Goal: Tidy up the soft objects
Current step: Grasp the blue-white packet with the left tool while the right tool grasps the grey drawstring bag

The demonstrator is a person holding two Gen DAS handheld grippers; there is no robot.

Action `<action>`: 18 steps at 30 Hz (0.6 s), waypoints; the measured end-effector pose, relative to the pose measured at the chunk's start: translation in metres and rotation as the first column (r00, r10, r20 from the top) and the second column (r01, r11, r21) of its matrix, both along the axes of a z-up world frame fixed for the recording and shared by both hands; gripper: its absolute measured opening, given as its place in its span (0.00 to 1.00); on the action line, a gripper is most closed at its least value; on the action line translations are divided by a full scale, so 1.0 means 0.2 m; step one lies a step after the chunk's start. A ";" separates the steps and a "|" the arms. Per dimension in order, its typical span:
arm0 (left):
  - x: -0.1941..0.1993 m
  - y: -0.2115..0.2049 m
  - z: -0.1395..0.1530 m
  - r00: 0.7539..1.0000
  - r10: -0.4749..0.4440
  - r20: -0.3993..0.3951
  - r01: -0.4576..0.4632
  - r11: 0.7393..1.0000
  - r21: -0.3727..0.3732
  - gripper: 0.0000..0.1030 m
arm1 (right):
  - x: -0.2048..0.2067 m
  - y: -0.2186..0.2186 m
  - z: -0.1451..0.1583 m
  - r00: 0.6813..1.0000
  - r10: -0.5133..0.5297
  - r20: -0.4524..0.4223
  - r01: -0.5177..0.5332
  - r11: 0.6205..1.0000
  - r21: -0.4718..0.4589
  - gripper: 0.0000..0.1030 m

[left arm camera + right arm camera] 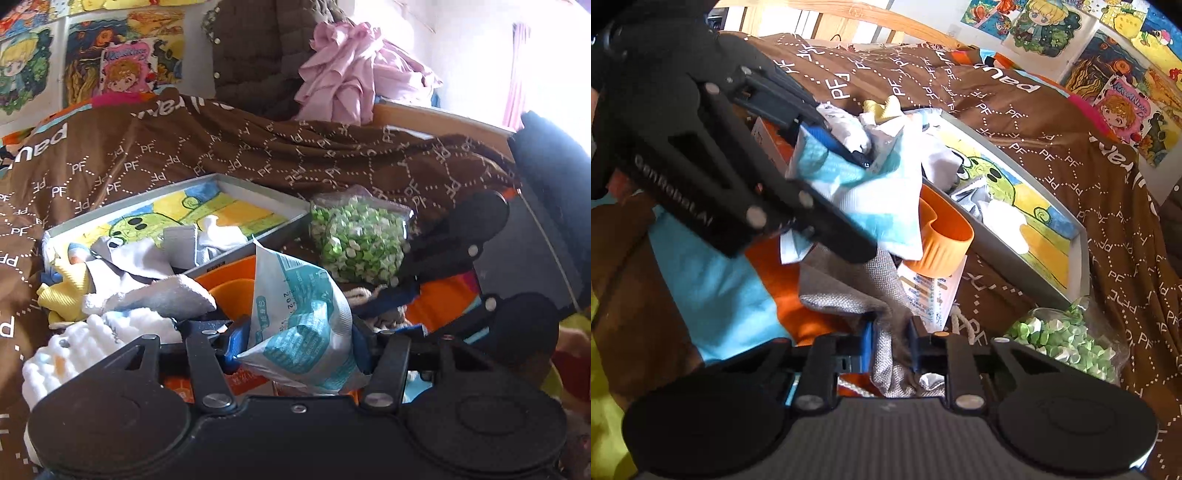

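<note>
My left gripper (295,343) is shut on a white and teal soft packet (299,325), held above the bed; the packet also shows in the right wrist view (864,188) with the left gripper (827,147) on it. My right gripper (891,350) is shut on a grey woven cloth bag (849,291) with a rope cord; it also shows in the left wrist view (402,291). A grey tray (284,225) with a cartoon bottom holds white and grey cloths (214,236). More soft pieces, yellow (66,291) and fluffy white (74,350), lie at its near end.
An orange cup (942,236) lies by the tray (1084,258). A clear bag of green paper stars (358,240) sits on the brown patterned blanket (258,147), also in the right wrist view (1067,339). Pink cloth (347,74) and a brown jacket (255,48) are piled behind. Posters cover the wall.
</note>
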State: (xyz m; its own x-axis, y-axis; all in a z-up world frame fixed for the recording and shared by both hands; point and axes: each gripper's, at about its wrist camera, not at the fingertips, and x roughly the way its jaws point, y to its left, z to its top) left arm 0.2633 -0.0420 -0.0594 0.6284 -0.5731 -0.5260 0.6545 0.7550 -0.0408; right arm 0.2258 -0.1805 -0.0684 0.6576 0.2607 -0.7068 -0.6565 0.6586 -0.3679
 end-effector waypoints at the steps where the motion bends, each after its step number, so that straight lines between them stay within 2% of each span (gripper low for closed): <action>1: 0.00 0.00 0.01 1.000 0.010 0.002 -0.010 1.000 -0.006 0.55 | 0.00 0.00 0.00 1.000 -0.004 0.001 0.004 1.000 0.005 0.19; 7: -0.08 -0.01 0.11 0.996 0.058 0.065 -0.057 0.998 -0.018 0.55 | -0.05 -0.03 0.07 0.999 -0.039 0.024 0.038 0.998 0.043 0.18; 14: -0.18 0.03 0.23 0.985 0.134 0.110 -0.124 0.988 -0.094 0.55 | -0.11 -0.11 0.21 0.992 -0.111 0.065 0.098 0.979 0.179 0.18; 18: -0.23 0.06 0.29 0.976 0.180 0.125 -0.163 0.977 -0.138 0.55 | -0.13 -0.18 0.30 0.981 -0.175 0.089 0.141 0.943 0.300 0.19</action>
State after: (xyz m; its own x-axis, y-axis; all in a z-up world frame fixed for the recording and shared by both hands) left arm 0.2177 -0.0292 -0.0023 0.7837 -0.5069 -0.3589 0.5218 0.8508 -0.0622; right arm 0.1993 -0.2165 -0.0091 0.7779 0.3299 -0.5348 -0.5005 0.8399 -0.2099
